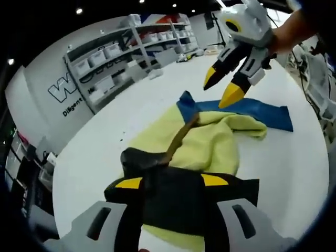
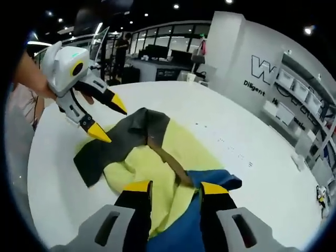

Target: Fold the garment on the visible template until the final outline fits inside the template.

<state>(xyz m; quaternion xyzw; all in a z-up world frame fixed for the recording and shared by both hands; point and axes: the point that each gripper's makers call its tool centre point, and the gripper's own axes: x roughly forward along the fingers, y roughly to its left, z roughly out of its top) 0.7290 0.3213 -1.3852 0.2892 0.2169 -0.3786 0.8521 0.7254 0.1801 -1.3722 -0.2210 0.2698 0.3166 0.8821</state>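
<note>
A crumpled garment [image 1: 205, 147] of yellow, black and blue panels with a brown strip lies on the round white table [image 1: 294, 163]. My left gripper [image 1: 171, 181] is open, its yellow-tipped jaws straddling the black panel at the near end. My right gripper [image 1: 220, 88] hangs open just above the blue panel [image 1: 262, 113] at the far end. In the right gripper view the garment [image 2: 136, 163] runs away from my right gripper [image 2: 176, 187], whose jaws stand over the yellow and blue cloth. My left gripper [image 2: 108, 117] hovers open over the black panel [image 2: 105, 152], held by a hand [image 2: 29, 79].
Shelving with white bins [image 1: 131, 47] and a lettered grey wall [image 1: 65, 94] stand beyond the table. More shelves [image 2: 302, 105] and desks [image 2: 157, 58] lie past the table's far edge [image 2: 236, 126]. White tabletop surrounds the garment on all sides.
</note>
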